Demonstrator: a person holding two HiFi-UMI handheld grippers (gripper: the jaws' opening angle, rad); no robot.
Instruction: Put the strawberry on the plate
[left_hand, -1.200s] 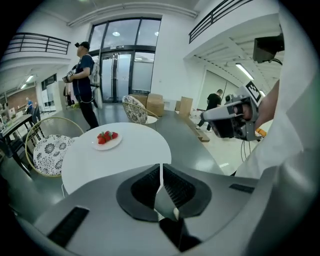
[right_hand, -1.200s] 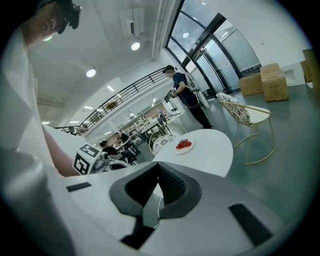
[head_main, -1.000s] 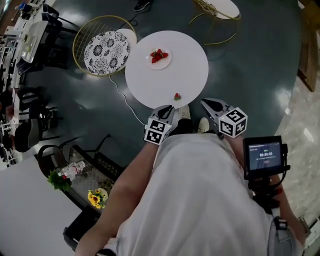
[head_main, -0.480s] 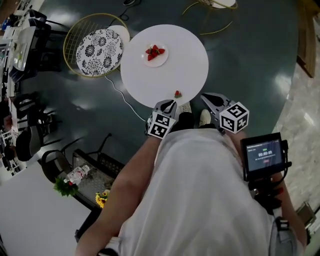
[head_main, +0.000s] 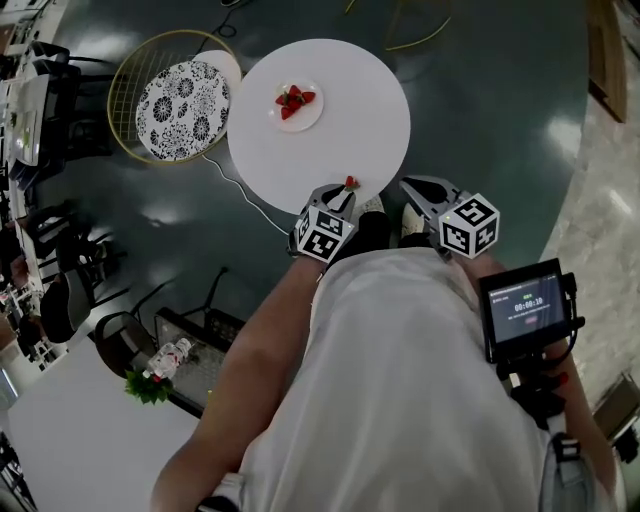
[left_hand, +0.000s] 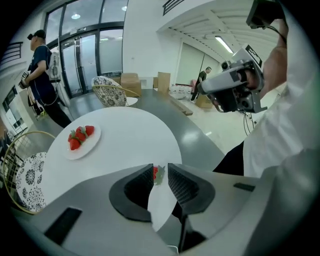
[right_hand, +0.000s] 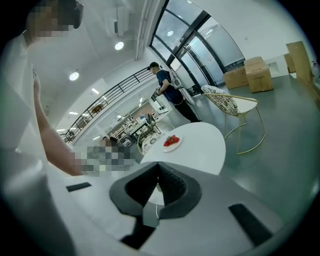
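my left gripper (left_hand: 160, 166), jaws just opened, stands released around the near-edge strawberry (left_hand: 157, 174), bound for the far plate (left_hand: 75, 152); right gripper (right_hand: 158, 166) clenched, empty.

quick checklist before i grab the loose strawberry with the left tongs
1. Left tongs open: ok. The jaws stand apart and have just been opening.
2. Strawberry lined up: ok. It shows in the gap between the jaws, with no pad pressing on it.
3. Tips far enough forward to close round it: cannot tell.
4. Strawberry resting steady: ok. It lies on the table, close to the near edge.
5. Room on the plate: ok. There is bare rim beside the plated strawberries.
6. Right tongs out of the way: ok. They are shut, empty and held off the table.
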